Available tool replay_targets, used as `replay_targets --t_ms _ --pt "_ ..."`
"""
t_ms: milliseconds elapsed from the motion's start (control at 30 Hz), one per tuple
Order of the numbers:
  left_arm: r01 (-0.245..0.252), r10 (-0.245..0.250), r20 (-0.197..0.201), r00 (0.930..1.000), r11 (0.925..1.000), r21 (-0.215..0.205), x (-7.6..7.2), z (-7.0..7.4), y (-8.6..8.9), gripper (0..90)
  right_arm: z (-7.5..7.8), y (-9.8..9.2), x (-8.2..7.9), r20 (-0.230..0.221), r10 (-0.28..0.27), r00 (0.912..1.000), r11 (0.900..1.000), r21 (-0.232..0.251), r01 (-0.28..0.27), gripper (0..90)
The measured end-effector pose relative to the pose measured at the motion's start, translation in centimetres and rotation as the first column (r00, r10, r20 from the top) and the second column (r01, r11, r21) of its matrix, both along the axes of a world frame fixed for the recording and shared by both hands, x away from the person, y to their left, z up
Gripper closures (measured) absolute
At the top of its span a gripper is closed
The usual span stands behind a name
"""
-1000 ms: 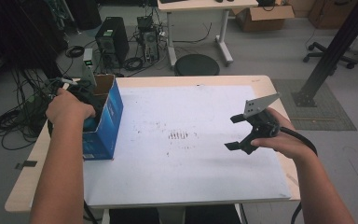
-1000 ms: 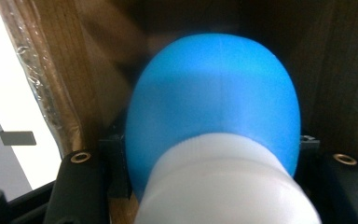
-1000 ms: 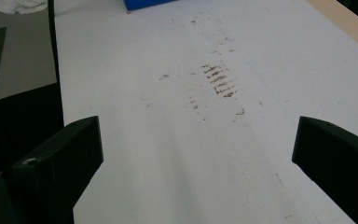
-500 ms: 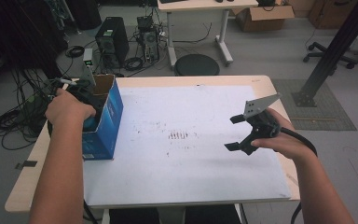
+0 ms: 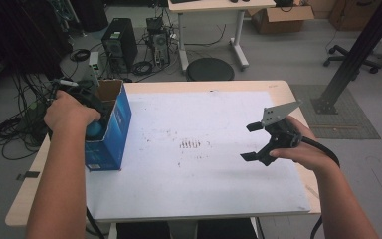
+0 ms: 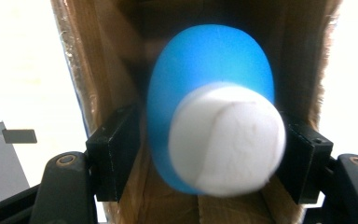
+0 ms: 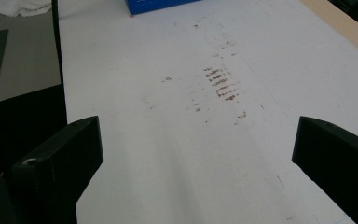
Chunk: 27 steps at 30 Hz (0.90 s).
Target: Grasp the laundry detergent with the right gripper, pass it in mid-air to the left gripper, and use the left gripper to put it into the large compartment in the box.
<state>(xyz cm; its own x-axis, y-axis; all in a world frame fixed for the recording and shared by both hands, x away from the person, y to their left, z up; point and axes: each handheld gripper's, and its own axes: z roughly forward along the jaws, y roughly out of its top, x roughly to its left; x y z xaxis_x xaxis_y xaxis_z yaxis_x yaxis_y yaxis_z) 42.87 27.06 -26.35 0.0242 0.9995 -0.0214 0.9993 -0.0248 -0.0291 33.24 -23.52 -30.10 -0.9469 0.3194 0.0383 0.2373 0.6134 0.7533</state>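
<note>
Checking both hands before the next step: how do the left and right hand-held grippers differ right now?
The left hand-held gripper reaches into the open blue cardboard box; the right hand-held gripper hovers over the white table mat. The left has a blue-and-white object between its narrowly spaced, just-opening jaws; the right's stand wide and empty. Both have black jaws.

blue egg-shaped thing [image 6: 205,84] with a white round end facing out, sitting inside the open blue cardboard box [image 5: 110,130] at the table's left edge.

Tight box, open tabletop
Cardboard walls of the blue box [image 5: 110,130] hem the blue-and-white object [image 6: 214,109]; the white tabletop [image 5: 204,199] beside lies open.
</note>
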Motion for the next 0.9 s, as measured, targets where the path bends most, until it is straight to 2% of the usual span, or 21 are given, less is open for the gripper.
replay_targets --t_ms 300,467,667,900 --pt "0.002 -0.002 0.017 0.9999 1.0000 0.004 -0.4 1.6 -0.3 26.7 0.4 0.0 -0.3 0.009 0.005 0.9999 1.000 0.006 -0.005 1.8" --pt "0.006 -0.005 0.033 0.9994 1.0000 -0.005 -0.7 2.4 -0.5 21.9 0.7 -0.1 -0.4 0.015 0.005 0.9999 1.000 0.007 -0.005 1.9" --pt "0.013 -0.014 0.042 0.9990 0.9998 0.015 -1.1 3.8 -0.8 14.3 1.2 -0.2 -0.5 0.021 0.006 0.9998 1.000 0.004 -0.006 1.8" --pt "0.051 -0.052 0.048 0.9975 0.9984 0.021 -1.6 5.2 -1.5 10.7 1.6 0.1 -0.5 0.028 0.015 0.9995 1.000 0.003 -0.015 1.8"
